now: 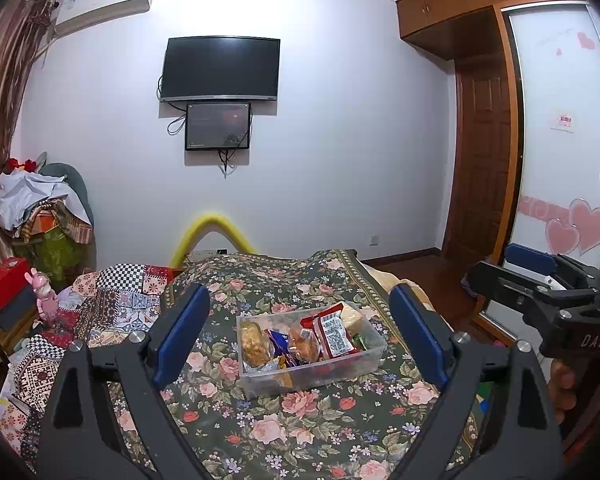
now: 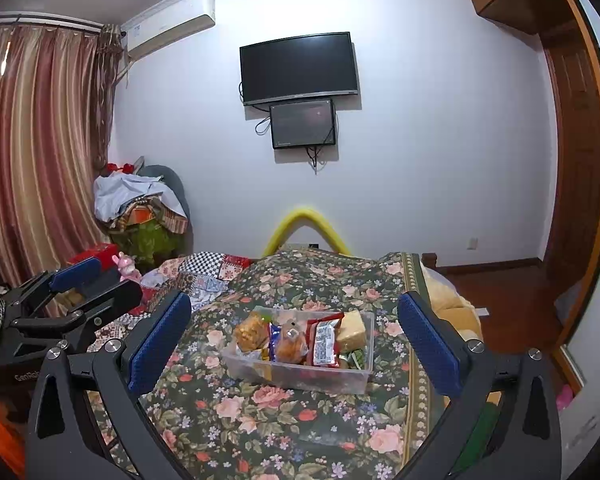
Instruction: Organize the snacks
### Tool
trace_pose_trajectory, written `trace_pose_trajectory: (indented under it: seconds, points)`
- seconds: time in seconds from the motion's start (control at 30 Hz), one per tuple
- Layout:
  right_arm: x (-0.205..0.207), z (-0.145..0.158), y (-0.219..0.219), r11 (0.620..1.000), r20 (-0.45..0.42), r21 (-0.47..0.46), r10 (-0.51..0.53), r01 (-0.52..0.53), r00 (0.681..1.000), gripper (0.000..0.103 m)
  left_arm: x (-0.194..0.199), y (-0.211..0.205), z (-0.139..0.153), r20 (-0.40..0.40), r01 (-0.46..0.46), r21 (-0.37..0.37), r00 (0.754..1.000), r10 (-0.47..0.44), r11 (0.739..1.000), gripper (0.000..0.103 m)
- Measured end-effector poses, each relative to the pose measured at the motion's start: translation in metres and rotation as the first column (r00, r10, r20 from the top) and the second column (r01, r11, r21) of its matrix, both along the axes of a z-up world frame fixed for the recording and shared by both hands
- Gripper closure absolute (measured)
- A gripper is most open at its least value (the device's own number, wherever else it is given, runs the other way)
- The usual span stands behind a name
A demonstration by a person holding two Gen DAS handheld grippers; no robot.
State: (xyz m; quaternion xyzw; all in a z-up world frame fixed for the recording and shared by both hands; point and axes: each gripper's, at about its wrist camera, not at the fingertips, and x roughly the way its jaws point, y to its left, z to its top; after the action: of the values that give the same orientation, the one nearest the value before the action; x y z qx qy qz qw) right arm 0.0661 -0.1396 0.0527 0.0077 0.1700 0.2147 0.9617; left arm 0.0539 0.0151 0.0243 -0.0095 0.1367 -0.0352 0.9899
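Left wrist view: both grippers, left gripper (image 1: 300,336) and right gripper (image 2: 296,344), gape wide, holding nothing; we approach the snack bin (image 1: 352,364) squarely, above its rim.

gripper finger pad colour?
Blue, on both grippers; the left gripper pads show it best in left wrist view.

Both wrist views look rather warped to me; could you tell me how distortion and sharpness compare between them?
Left wrist view: strong fisheye bowing of the wardrobe, dark corner vignette, snack bin reasonably sharp. Right wrist view: the same bowing at the curtain, bin slightly softer.
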Motion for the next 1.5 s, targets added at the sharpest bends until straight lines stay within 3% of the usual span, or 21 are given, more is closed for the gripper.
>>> trace_pose_trajectory:
  seconds: [0.63, 1.27, 1.5]
  points:
    - [-0.0018, -0.0014, -0.0001, 1.000, -0.016, -0.004, -0.004, 0.004, 1.000, 0.000, 0.0045, 0.0033, -0.0074, -0.027, 0.004, -0.034, 1.000, -0.005, 0.999, 0.004]
    - [-0.0013, -0.0005, -0.0015, 1.000, -0.020, -0.006, -0.007, 0.006, 1.000, 0.000, -0.0008, -0.0021, -0.0070, -0.012, 0.014, -0.009, 1.000, -0.015, 1.000, 0.003]
    - [-0.0007, 0.0002, -0.0011, 1.000, -0.019, -0.011, -0.010, 0.009, 1.000, 0.000, 0.0002, 0.0018, -0.0069, -0.021, 0.022, -0.051, 1.000, -0.024, 0.998, 0.003]
